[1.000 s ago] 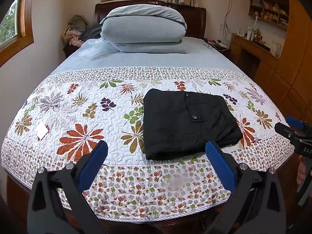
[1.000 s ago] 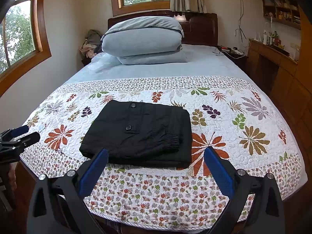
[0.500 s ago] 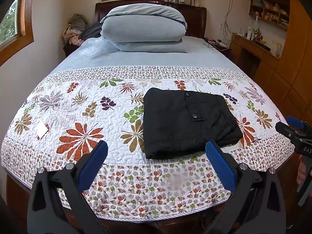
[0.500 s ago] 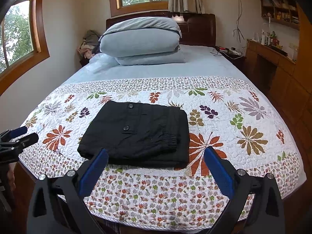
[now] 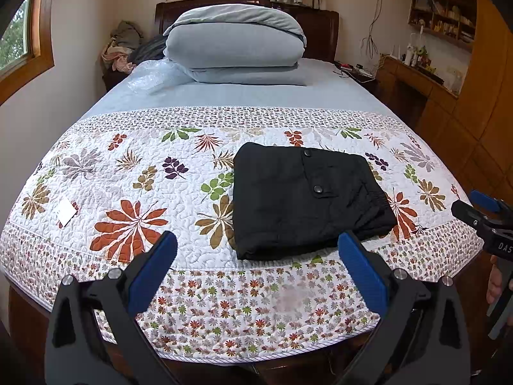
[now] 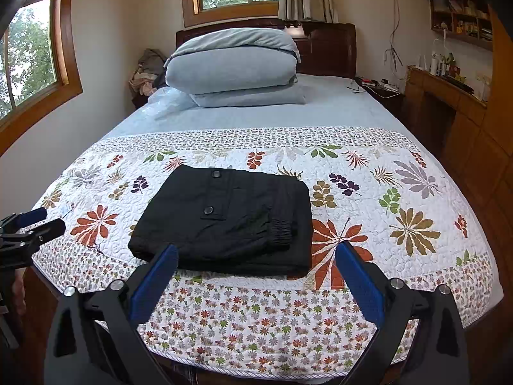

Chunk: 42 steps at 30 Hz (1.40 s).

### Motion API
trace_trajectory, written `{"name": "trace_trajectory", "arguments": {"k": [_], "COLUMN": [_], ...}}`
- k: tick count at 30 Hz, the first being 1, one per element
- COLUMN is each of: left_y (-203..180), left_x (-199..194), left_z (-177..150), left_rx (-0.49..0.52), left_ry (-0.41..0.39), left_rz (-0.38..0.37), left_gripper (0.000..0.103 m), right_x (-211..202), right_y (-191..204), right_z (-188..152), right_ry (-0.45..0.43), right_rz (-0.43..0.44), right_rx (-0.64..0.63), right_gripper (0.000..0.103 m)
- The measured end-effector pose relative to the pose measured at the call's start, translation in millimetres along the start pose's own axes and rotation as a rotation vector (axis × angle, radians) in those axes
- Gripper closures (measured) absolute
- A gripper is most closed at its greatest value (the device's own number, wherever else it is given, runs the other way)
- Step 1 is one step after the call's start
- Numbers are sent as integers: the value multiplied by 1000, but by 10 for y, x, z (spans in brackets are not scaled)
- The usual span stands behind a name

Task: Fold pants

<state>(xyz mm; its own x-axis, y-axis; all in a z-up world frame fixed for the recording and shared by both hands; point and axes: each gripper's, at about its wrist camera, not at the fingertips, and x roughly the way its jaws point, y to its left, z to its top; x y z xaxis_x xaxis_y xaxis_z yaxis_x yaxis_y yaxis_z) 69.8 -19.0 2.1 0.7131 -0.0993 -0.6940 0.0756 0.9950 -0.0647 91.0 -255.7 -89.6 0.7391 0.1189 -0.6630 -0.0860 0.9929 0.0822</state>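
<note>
both hand-held grippers, left [image 5: 256, 258] and right [image 6: 256, 269], wide open, empty, folded black pants [image 6: 231, 218] on floral quilt [image 6: 400, 199]

"DAS" on right claw [image 5: 495, 221] (cut off)

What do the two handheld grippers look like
Both are black plastic clamp-style frames with silver pivot bolts. Each finger of the left gripper and right gripper carries a flat blue pad. White lettering, partly cut off, marks the right gripper's body. No cables or sleeves show.

Leaf-print quilt [image 5: 134, 192], folded grey duvet [image 5: 235, 45] by headboard [image 6: 323, 48], wooden desk [image 6: 449, 96], 2 windows
</note>
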Motion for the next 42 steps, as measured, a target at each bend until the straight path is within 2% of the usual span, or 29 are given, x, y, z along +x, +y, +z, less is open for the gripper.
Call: {"name": "trace_trajectory", "arguments": {"k": [21, 42], "left_y": [-19, -48], "left_x": [29, -22], "left_z": [-13, 13], "left_rx": [-5, 10], "left_ry": [19, 0], "left_rz": [-4, 2], "left_gripper": [3, 3], "right_x": [8, 5], "right_y": [17, 29], "right_z": [-25, -8], "right_ry": [6, 4], "right_rz": [-1, 3], "right_rx": [6, 15], "right_gripper": [3, 4]}}
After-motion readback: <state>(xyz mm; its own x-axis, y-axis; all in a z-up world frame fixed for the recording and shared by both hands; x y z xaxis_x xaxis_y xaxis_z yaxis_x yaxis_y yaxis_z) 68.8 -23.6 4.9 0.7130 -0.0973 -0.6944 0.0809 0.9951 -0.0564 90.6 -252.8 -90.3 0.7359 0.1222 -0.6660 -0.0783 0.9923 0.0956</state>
